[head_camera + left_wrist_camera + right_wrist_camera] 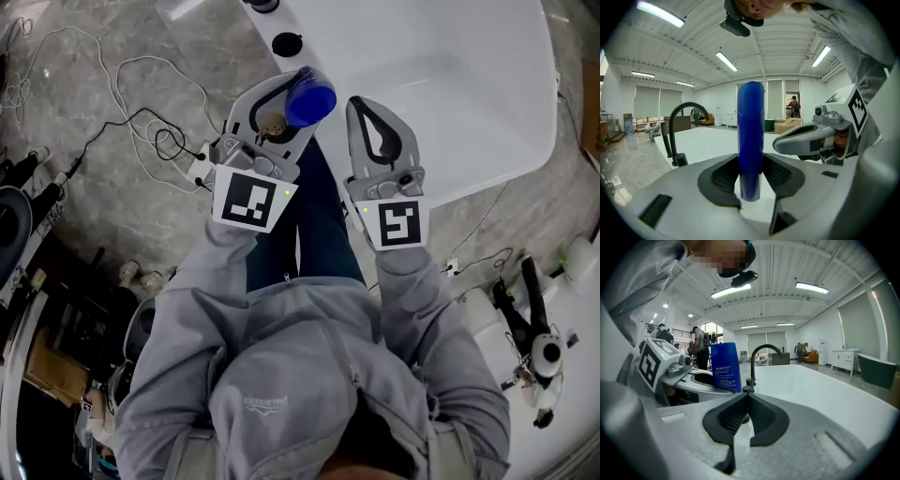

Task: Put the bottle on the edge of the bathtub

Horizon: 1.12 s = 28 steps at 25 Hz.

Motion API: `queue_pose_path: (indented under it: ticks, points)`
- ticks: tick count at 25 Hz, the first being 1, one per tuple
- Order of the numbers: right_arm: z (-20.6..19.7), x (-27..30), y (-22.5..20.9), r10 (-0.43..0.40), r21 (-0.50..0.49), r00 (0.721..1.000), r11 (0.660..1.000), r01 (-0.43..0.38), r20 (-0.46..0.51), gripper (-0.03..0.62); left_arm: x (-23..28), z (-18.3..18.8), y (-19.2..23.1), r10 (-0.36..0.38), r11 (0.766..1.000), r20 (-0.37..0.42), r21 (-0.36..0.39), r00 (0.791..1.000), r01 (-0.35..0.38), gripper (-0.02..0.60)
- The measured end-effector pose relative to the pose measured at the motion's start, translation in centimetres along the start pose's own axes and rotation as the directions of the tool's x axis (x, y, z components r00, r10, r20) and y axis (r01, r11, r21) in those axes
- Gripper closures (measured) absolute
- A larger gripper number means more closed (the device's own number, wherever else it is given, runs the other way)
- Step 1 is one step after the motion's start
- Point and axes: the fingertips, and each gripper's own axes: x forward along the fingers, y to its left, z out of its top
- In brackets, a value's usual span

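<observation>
Two grippers are up at the near side of the tub, and only one has a load. The left gripper [751,174] is pinching the blue bottle [750,140] partway up its body, with the dark pads pressing on both sides. The right gripper [744,414] has its jaws pressed together with nothing in them. It sits just right of the left one, approx level with it.

In the head view the left gripper [281,103] holds the bottle [309,97] over the tub's near-left rim. The right gripper [375,131] is beside it over the same stretch. The black tap [759,357] and its fittings are just beyond, on the far left. The rest of the white bathtub [487,159] spreads away to the right.

Progress: the pickup and carry look done, and the bottle is at the edge where it belongs. What's left is the set-down and the release, then backing the jaws off w/o tipping it. Its lower end is hidden behind the jaws, so I can't tell whether it touches the rim yet. Prob. not quite.

Orientation: the bottle's long axis is vertical, i.e. crosswise to the jaws. From the head view only one rounded end shows, facing up. In the right gripper view the bottle [725,366] stands straight with its label panel facing that camera. I can't make out which end is the cap.
</observation>
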Motion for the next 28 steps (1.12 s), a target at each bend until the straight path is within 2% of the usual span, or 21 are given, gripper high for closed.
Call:
queue_pose_path:
  ticks: [11, 28]
  points:
    - [-2.3, 0.6, -0.3, 0.012, 0.007, 0.999, 1.000, -0.012, -0.041, 0.592, 2.5, -4.3, 0.5, -0.008, 1.000, -0.028, -0.001, 1.000, 0.008, 0.428]
    - [-3.0, 0.5, 0.6, 0.008, 0.019, 0.998, 1.000, -0.007, -0.063, 0.591, 2.9, -6.3, 0.4, -0.003, 1.000, -0.044, -0.012, 0.999, 0.003, 0.428]
